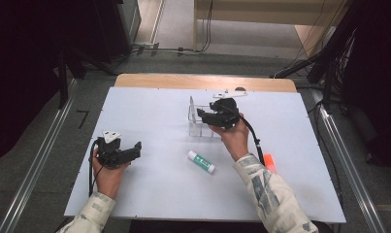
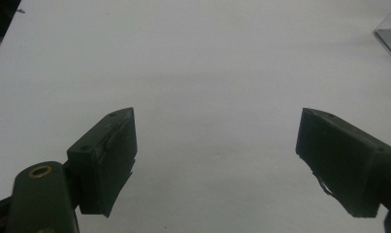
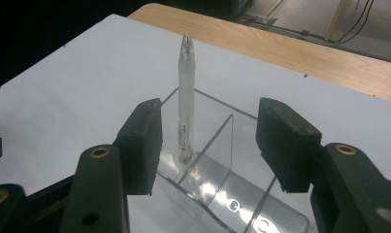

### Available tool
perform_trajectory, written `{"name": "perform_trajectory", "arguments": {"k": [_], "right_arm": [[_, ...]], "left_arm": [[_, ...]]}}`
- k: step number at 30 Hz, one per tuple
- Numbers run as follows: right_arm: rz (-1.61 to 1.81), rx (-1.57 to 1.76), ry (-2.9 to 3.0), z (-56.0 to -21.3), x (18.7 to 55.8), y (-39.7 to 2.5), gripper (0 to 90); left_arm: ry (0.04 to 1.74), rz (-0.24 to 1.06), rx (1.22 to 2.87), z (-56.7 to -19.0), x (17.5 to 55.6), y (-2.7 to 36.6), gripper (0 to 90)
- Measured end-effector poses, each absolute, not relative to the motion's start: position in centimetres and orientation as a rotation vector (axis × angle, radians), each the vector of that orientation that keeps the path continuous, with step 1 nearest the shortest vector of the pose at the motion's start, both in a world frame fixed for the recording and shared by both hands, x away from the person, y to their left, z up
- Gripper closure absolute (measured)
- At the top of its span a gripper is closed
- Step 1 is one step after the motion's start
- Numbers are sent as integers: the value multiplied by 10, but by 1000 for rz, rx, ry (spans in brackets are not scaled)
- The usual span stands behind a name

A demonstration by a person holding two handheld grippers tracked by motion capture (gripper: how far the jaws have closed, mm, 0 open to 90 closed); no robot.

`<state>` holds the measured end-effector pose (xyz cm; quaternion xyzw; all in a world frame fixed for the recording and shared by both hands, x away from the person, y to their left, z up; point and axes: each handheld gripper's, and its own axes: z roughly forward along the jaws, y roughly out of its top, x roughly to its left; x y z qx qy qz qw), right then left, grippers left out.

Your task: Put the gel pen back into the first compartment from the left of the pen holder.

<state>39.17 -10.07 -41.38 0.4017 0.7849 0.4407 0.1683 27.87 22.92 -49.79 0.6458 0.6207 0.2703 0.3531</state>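
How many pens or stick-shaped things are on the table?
2: a white pen standing upright in the clear organizer, just ahead of the open right tongs, and a glue stick lying on the table. Others may be hidden.

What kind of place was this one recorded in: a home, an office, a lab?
Most likely a lab or recording workspace, not a home. A white board covers a wooden table as a staged work surface, cables trail over the grey floor behind it, and metal rails flank the table.
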Motion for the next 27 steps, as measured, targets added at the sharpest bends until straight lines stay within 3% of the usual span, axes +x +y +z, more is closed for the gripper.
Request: {"name": "perform_trajectory", "arguments": {"k": [27], "right_arm": [[1218, 1204, 2180, -430, 358, -155, 330]], "left_arm": [[1609, 700, 1672, -498, 279, 228, 155]]}}
